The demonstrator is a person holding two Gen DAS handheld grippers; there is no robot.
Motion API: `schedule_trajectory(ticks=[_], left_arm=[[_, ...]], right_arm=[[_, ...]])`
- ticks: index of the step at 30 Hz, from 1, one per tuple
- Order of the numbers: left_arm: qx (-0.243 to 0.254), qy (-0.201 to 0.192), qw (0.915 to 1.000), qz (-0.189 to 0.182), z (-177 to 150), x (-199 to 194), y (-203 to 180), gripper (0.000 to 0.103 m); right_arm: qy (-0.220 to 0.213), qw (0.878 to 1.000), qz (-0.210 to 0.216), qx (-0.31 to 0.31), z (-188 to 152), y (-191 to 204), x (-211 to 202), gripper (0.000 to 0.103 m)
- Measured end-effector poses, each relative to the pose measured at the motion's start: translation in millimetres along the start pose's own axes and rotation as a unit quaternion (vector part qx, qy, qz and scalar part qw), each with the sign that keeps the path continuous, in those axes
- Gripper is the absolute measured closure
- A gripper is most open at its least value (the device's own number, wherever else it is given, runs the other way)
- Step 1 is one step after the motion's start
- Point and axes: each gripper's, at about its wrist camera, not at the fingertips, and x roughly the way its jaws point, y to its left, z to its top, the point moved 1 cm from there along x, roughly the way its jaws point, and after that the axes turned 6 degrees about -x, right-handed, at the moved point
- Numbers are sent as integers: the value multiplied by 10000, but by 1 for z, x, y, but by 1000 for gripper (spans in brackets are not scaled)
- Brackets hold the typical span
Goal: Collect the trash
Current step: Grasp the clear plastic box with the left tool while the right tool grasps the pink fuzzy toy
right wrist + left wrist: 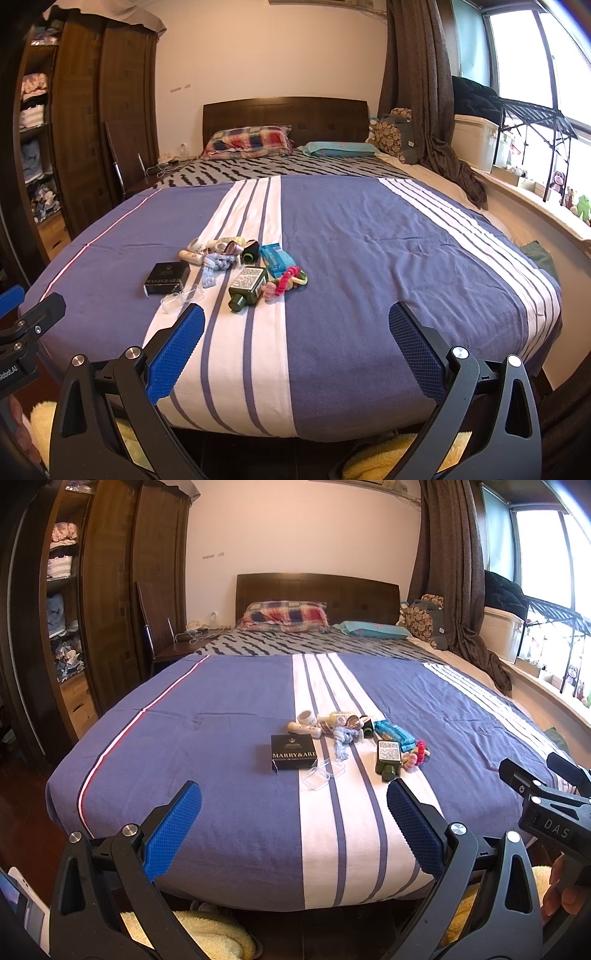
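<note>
Holding both tools at the foot of the bed, I have my left gripper (293,827) spread wide with nothing between its blue pads, and my right gripper (295,347) spread just as wide and just as bare. Both hang over the near edge of the blue-and-white striped bedspread (221,738), short of the clutter.

Ahead of my left jaws, on the white band, the trash lies in one loose cluster: a black box (293,755) nearest, a clear plastic lid (319,777) just beside it, then a dark green bottle (388,758) on its side, a blue wipes packet (393,733), a pale rope knot (341,740), small cream bottles (304,729) and a pink-and-green ring toy (415,755). From my right tool the same pile sits ahead and to the left, the green bottle (249,284) closest to its left finger.

Around the cluster the cover lies flat and bare to each side. Farther off, plaid pillow (284,614) and headboard (317,589); a wardrobe (107,590) stands left, curtain (450,572) and window sill right.
</note>
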Motion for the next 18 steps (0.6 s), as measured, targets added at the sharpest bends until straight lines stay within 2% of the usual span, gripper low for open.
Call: schedule_trajectory(ticks=[10,14,18], left_arm=[[24,541,9985,105,-13,56,13,8],[100,635,9977,231,-11,81,19,8],[187,649,9975,223,-9,103,22,8]], right_arm=[[442,9987,198,169,-12,-7,56,3],[420,9987,155,233,-7,-5,81,3],[564,9970,366,375,-2,-6,111,3]])
